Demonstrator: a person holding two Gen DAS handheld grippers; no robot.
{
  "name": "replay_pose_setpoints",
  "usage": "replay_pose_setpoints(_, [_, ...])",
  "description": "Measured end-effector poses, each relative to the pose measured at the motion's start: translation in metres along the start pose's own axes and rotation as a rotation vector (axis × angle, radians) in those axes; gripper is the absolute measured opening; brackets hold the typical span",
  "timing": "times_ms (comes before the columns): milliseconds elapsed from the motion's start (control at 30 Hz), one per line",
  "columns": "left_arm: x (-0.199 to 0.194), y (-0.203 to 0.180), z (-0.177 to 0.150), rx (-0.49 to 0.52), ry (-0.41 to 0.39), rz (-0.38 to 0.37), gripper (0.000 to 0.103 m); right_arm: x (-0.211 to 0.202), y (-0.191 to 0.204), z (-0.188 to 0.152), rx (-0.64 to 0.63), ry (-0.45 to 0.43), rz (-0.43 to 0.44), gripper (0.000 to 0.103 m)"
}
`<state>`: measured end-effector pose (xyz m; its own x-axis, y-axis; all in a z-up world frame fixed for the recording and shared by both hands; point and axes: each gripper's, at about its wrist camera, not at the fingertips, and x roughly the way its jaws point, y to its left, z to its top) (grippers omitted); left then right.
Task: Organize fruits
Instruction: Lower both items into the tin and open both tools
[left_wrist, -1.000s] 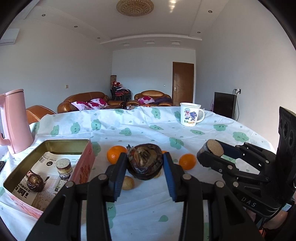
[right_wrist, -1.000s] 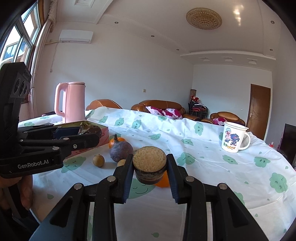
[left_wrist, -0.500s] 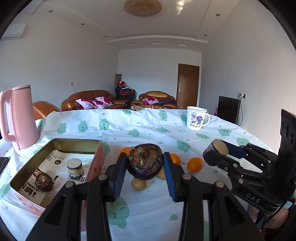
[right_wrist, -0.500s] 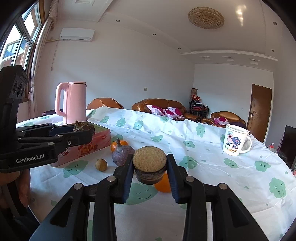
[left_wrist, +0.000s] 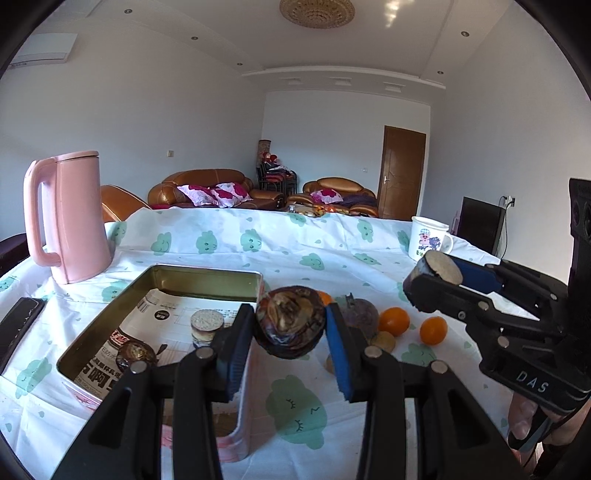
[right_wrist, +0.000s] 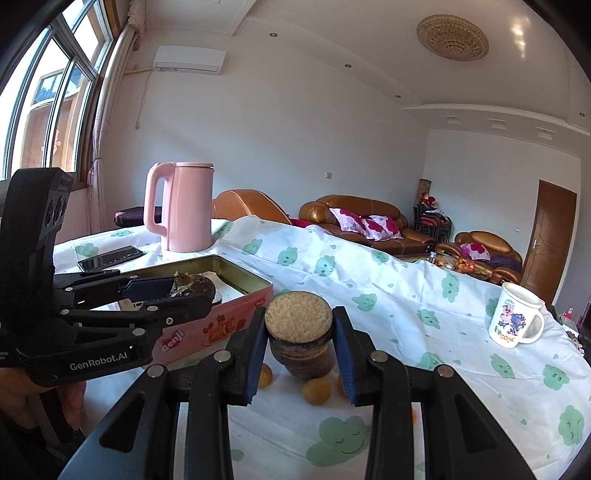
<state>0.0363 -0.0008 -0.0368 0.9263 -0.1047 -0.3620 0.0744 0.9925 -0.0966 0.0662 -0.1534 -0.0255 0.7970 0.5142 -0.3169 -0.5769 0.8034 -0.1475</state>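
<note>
Your left gripper (left_wrist: 290, 330) clamps a dark passion fruit (left_wrist: 291, 325) above the tin box (left_wrist: 207, 275) rim, ready to drop in, while your right gripper (right_wrist: 299, 338) pinches a cut sugarcane piece (right_wrist: 299, 334) over the loose oranges (left_wrist: 394, 321).

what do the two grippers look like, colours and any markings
Both are black plastic handheld clamps with bare silver bolt heads along the linkages and blue pads lining the inner finger faces. The left gripper carries white "GenRobot.AI" lettering on its side, readable from the right wrist view. The right gripper has "DAS" in white on its body. No cables or sleeves show; bare skin is visible at the handles.
</note>
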Motion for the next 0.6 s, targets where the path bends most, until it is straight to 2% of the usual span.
replay_pose_setpoints(367, [-0.007, 0.065, 0.004, -0.097, 0.022, 0.119, 0.041, 0.047, 0.032, 0.027, 0.000, 0.047, 0.110, 0.037])
replay_pose_setpoints(600, [-0.007, 0.103, 0.003, -0.154, 0.054, 0.186, 0.041, 0.072, 0.068, 0.033, -0.042, 0.084, 0.181, 0.037])
